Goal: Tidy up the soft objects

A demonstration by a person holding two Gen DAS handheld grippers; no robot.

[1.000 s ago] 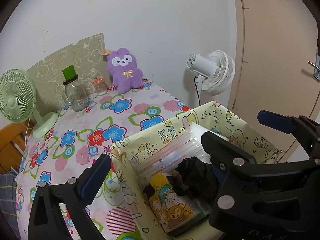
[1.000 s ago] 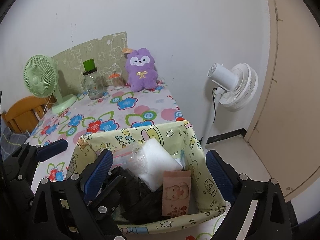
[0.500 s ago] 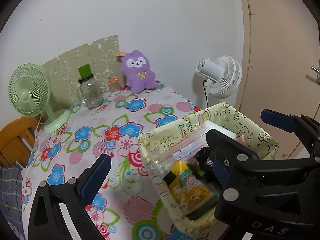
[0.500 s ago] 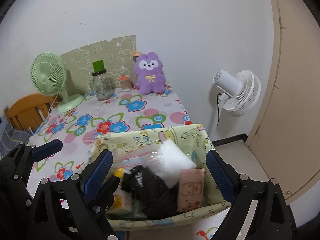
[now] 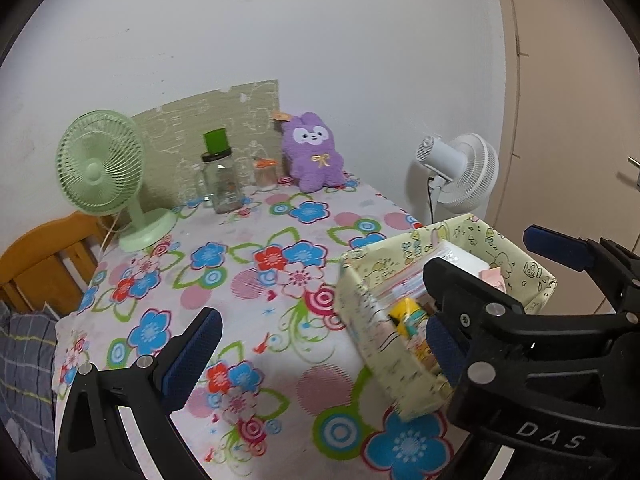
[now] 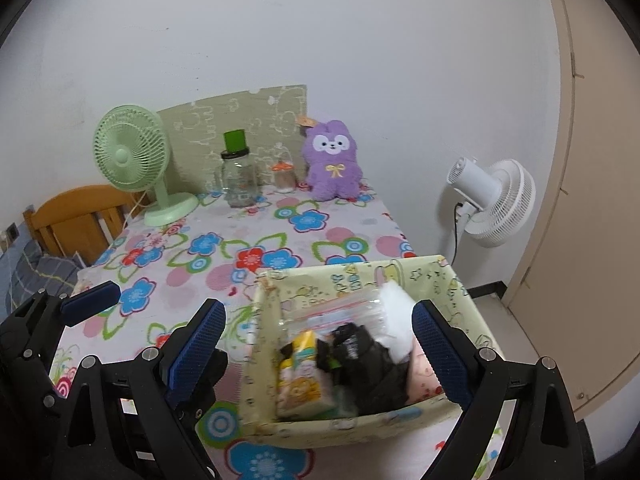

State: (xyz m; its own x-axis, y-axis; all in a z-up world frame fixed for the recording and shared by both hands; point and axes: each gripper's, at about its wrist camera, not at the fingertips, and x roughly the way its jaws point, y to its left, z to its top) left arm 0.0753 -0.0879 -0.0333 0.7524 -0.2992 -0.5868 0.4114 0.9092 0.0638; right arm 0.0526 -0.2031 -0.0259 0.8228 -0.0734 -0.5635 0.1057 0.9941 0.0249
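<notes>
Your bin (image 6: pixel 400 426) of soft packets sits on the bench's (image 6: pixel 280 232) near right corner; plush (image 6: pixel 331 160) stands at the far wall. Your right gripper (image 6: pixel 316 344) and left gripper (image 5: pixel 320 340) both gape, grasping nothing.

A fuzzy plush rabbit (image 6: pixel 331 160) and clear glass jar (image 6: pixel 239 178) are noted. The printed tablecloth (image 6: pixel 280 236) is seen as matt fabric.

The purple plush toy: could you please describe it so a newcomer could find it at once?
Look along the far edge of the flowered table, against the white wall. Right of the glass jar sits the purple plush toy, the only furry thing, with white eye patches and a yellow bow.
</notes>
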